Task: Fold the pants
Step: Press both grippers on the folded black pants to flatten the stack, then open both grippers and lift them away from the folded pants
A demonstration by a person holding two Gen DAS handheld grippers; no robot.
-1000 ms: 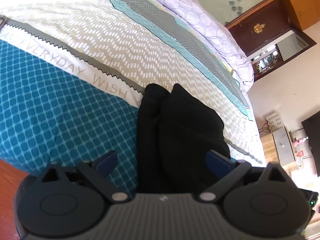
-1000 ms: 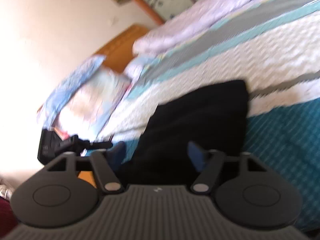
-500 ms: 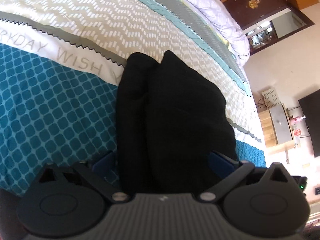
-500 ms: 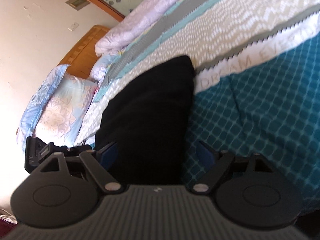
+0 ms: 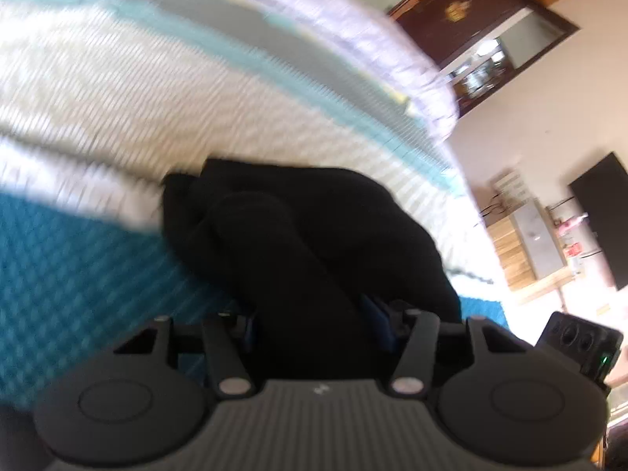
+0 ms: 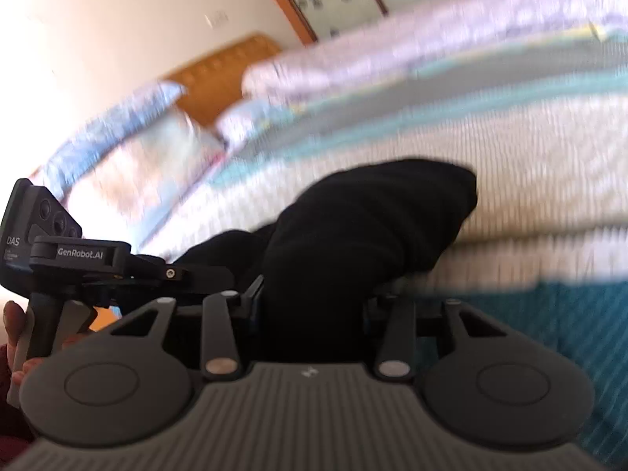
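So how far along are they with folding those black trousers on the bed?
Partway, it seems. The black pants are already doubled into a narrow bundle on the bedspread. Now the left gripper and right gripper each clamp the near end, lifting it. Left: lay that end over and smooth it.

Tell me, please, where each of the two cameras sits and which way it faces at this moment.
Left wrist: on the left claw, facing along its fingers over the black pants it grips, across the bed toward a dark cabinet.
Right wrist: on the right claw, also clamped on the pants, facing the pillows; the other claw shows at left.
Shared: pants and bed.
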